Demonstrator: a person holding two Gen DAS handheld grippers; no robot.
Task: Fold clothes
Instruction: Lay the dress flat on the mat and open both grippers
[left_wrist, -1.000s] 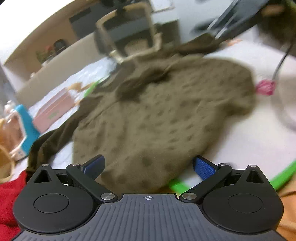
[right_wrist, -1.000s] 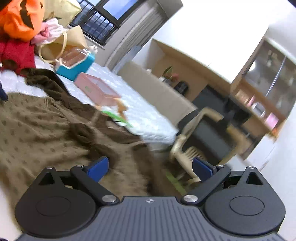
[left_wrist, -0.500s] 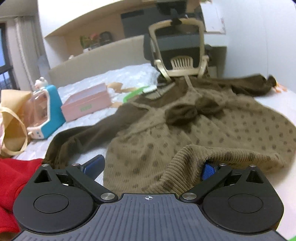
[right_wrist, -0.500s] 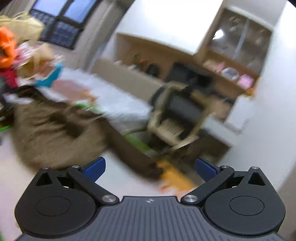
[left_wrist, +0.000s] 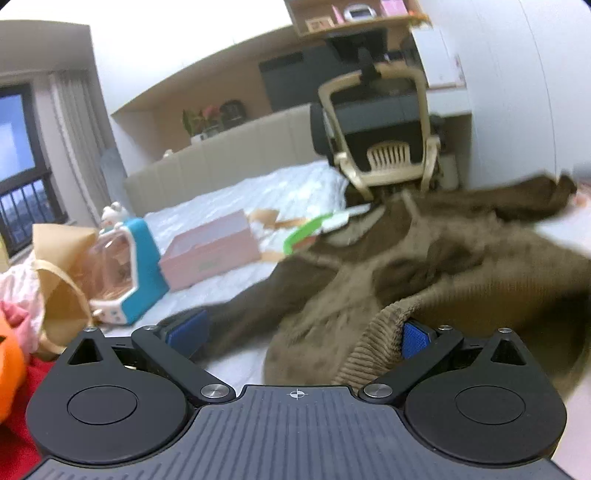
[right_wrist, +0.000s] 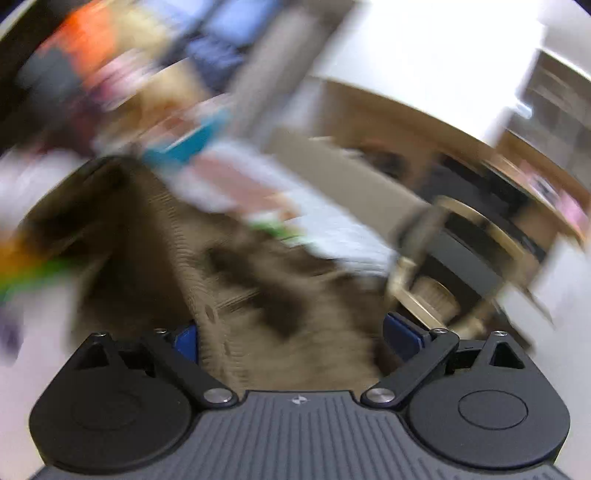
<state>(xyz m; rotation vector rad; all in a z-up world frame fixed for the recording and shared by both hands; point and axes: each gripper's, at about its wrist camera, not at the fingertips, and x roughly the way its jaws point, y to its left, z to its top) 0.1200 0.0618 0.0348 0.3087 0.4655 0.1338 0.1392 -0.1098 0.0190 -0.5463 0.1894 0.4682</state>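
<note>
Holding low over the bed (left_wrist: 258, 192), your left tool (left_wrist: 301, 334) gapes — ribbed hem (left_wrist: 373, 343) against one pad; right tool (right_wrist: 297, 338) gapes astride the sweater (right_wrist: 295, 295).

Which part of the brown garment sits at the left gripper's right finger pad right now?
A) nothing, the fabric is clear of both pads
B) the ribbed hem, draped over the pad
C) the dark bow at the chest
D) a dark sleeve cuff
B: in the left wrist view the ribbed hem of the brown garment curls over the right pad of the left gripper, whose jaws stand wide apart.
</note>
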